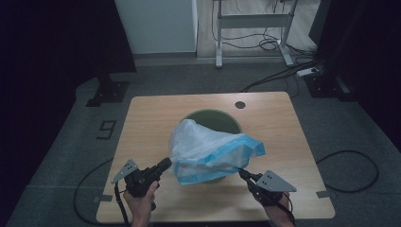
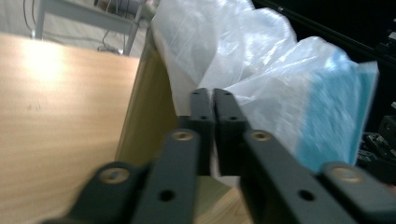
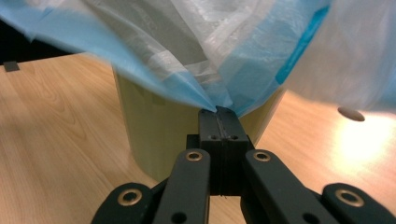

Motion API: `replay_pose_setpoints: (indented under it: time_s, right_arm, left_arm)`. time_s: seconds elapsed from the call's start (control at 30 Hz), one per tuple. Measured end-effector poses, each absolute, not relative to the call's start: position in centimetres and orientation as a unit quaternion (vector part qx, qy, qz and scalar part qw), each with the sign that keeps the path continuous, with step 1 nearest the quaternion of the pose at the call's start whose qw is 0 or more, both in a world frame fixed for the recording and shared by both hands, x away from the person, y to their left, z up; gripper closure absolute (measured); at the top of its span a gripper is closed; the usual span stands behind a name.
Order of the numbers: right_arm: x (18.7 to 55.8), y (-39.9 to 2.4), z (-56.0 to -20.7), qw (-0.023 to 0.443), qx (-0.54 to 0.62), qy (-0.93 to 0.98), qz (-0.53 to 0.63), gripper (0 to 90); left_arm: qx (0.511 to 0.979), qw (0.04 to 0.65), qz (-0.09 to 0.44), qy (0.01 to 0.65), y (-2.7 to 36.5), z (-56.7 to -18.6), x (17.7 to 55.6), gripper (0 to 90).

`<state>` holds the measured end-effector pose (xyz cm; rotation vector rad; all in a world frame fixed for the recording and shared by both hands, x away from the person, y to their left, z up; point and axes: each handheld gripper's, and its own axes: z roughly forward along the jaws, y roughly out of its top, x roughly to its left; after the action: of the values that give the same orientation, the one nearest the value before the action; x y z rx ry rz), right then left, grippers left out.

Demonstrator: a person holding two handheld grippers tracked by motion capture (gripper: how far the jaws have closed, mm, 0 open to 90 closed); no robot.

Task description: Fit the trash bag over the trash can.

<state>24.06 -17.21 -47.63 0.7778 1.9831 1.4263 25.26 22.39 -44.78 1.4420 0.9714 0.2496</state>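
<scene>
We hold the thin white plastic bag with the blue hem [image 1: 213,150] by its near edge — the right gripper [image 3: 219,112] pinches it tight, the left gripper [image 2: 213,95] grips film — so its mouth spreads over the round olive-green bin [image 1: 222,118] mid-table.

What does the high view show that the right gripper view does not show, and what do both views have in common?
High view alone: the left gripper at the bag's left edge, a dark floor cable and the white desk frame behind. Right gripper view alone: the right gripper with jaws pressed together, pinching the bag's blue hem. Both: the thin white plastic bag with blue trim over the round olive-green bin, and the light wooden table.
</scene>
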Motion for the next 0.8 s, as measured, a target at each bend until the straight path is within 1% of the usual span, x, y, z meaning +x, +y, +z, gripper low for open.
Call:
replay_pose_setpoints:
  time_s: [0.03,0.13,0.17,0.27,0.4,0.53,0.63,0.8]
  right_arm:
    - [24.0,-17.2,-47.4,0.288,0.289,0.74,0.535,89.2]
    - [24.0,-17.3,-46.9,0.29,0.287,0.738,0.538,89.2]
    - [24.0,-17.4,-46.8,0.29,0.287,0.737,0.539,89.2]
    - [24.0,-17.4,-46.5,0.291,0.287,0.736,0.54,89.1]
    - [23.9,-17.4,-46.2,0.292,0.288,0.735,0.541,89.1]
    - [23.9,-17.2,-46.1,0.292,0.284,0.737,0.54,89.1]
    - [23.9,-17.1,-46.1,0.292,0.282,0.737,0.54,89.1]
    - [23.8,-17.2,-46.2,0.29,0.282,0.737,0.541,89.1]
  left_arm:
    - [0.632,0.641,0.117,0.42,22.4,-44.3,25.0,74.1]
    - [0.635,0.646,0.13,0.403,22.4,-43.2,24.4,61.6]
    - [0.644,0.646,0.145,0.385,22.3,-42.1,23.8,57.4]
    - [0.655,0.641,0.162,0.366,21.7,-40.6,23.2,47.8]
    - [0.685,0.621,0.169,0.342,19.8,-39.1,23.2,36.8]
    - [0.721,0.584,0.179,0.327,17.3,-38.2,24.1,31.5]
    - [0.732,0.57,0.175,0.33,16.2,-37.7,25.5,32.1]
    - [0.762,0.538,0.162,0.322,14.9,-37.1,27.4,36.5]
